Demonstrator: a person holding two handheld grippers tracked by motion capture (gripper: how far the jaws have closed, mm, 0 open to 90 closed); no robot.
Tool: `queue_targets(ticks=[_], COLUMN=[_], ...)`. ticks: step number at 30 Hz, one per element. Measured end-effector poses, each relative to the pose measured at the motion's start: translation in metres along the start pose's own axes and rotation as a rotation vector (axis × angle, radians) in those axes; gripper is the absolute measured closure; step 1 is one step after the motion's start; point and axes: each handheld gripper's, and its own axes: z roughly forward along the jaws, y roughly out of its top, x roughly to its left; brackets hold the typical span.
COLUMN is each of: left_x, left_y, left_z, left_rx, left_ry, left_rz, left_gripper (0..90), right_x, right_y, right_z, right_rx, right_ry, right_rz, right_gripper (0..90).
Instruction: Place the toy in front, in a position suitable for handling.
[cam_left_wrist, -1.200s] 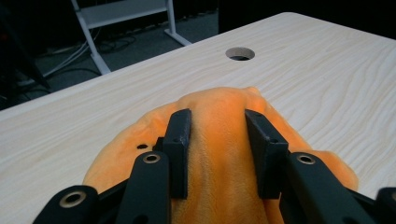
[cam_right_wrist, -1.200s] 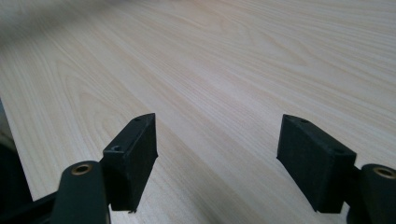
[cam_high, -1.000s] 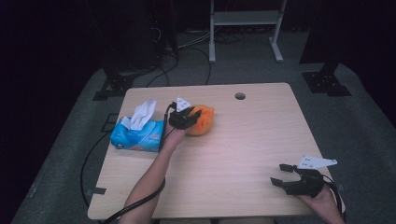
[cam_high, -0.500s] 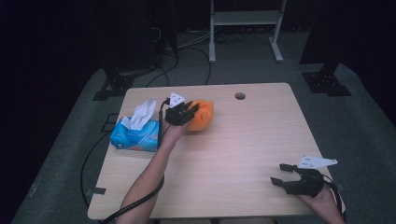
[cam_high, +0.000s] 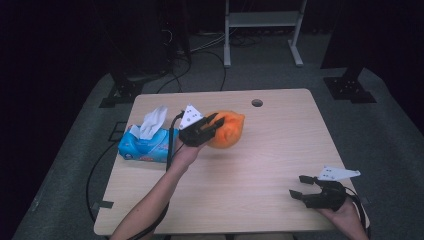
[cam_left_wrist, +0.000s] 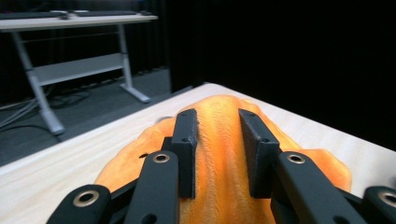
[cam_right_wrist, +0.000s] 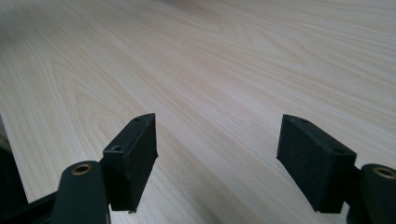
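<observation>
An orange fuzzy soft thing (cam_high: 230, 131) hangs just above the wooden table (cam_high: 270, 155), a little left of its middle. My left gripper (cam_high: 214, 123) reaches in from the left and is shut on it. In the left gripper view both black pads pinch a raised ridge of the orange fuzzy thing (cam_left_wrist: 217, 154) between them, with the left gripper (cam_left_wrist: 218, 127) pointing across the table's far edge. My right gripper (cam_high: 297, 186) rests at the front right corner, held in a hand. Its jaws stand wide open over bare wood in the right gripper view (cam_right_wrist: 217, 135).
A blue tissue box (cam_high: 145, 146) with a white tissue sticking up stands at the table's left edge, close behind my left hand. A small round hole (cam_high: 257, 103) sits near the far edge. A white desk frame (cam_high: 260, 20) stands on the dark floor beyond.
My left gripper has risen and moved to the right with the orange thing held in it. The right gripper has stayed put.
</observation>
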Motion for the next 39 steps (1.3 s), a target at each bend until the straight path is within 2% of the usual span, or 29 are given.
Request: queue_targets(ticks=[4,8,13,18,21,25,26,28,32,37,39], left_x=[-0.02,-0.038,-0.056,-0.071,-0.079,-0.085,-0.085,-0.087,-0.09,-0.092,-0.092], left_y=[-0.002,-0.007,-0.024,-0.047,-0.06,-0.08,-0.084,-0.085,-0.09,-0.09,-0.089], left_z=[-0.008,-0.014,-0.014,-0.007,-0.006,-0.005,-0.006,-0.009,-0.013,-0.013,-0.013], left_rx=[0.005,0.029,0.044,0.09,0.109,0.149,0.139,0.132,0.126,0.133,0.134], left_ry=[-0.035,-0.089,-0.141,-0.193,-0.206,-0.202,-0.207,-0.199,-0.208,-0.213,-0.218], left_rz=[0.029,0.052,0.036,0.017,0.017,0.02,0.003,0.002,-0.003,-0.009,-0.02], left_gripper=[69.8,70.0,70.0,69.9,69.9,69.6,69.5,69.2,67.1,64.9,64.1], right_x=[0.0,0.001,0.001,0.002,0.001,0.001,0.002,0.003,0.011,0.046,0.055], right_y=[0.0,0.001,0.001,0.001,0.001,0.001,0.001,0.002,0.01,0.04,0.049], right_z=[0.0,0.0,0.002,0.003,0.003,0.003,0.004,0.005,0.007,0.024,0.033], right_rx=[-0.001,0.0,0.006,0.012,0.01,0.014,0.021,0.024,-0.004,-0.07,-0.08], right_ry=[-0.002,-0.001,0.003,0.004,0.005,0.008,0.01,0.009,0.027,0.129,0.157], right_rz=[-0.002,0.001,0.0,-0.004,-0.002,-0.003,-0.004,-0.009,-0.01,-0.063,-0.071], right_gripper=[27.5,27.5,27.5,27.5,27.5,27.5,27.5,27.5,27.5,25.9,25.4])
